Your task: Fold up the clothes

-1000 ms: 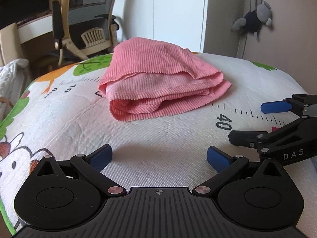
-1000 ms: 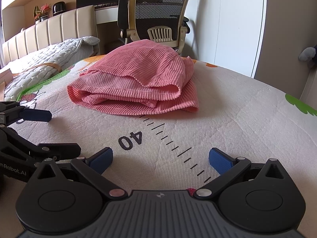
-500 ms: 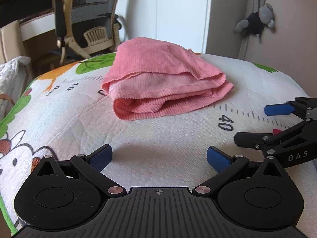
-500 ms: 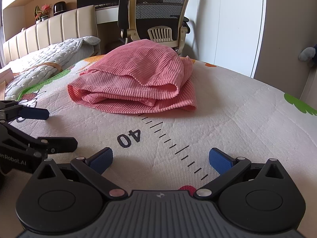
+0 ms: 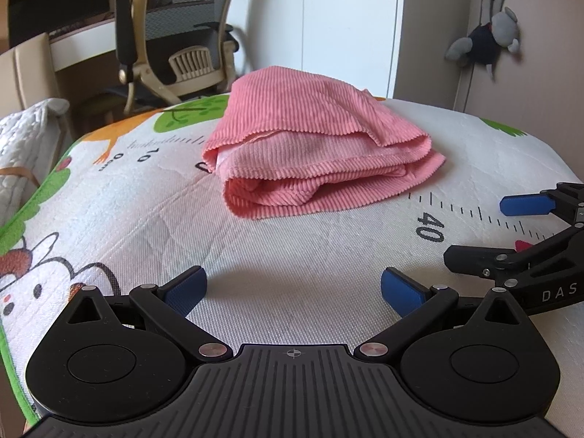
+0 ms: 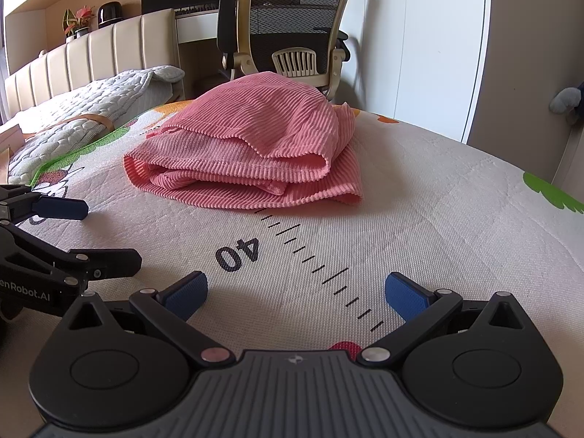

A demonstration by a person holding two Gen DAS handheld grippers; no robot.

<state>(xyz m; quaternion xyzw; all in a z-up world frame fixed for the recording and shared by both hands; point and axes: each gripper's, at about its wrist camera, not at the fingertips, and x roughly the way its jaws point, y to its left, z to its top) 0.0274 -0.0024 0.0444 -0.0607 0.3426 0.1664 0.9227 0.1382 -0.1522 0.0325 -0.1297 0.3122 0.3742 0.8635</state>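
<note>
Lying folded: 1 pink garment [image 5: 314, 146] on mat [image 5: 292, 255] | 2 hand-held grippers, left hand-held gripper [image 5: 292, 288] and right hand-held gripper [image 6: 295, 290], both spread, empty

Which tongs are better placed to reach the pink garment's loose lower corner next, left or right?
Right, marginally. Both tongs, left and right, are open and empty, short of the folded pink garment. Its loose lower corner lies almost straight ahead of the right tongs.
</note>
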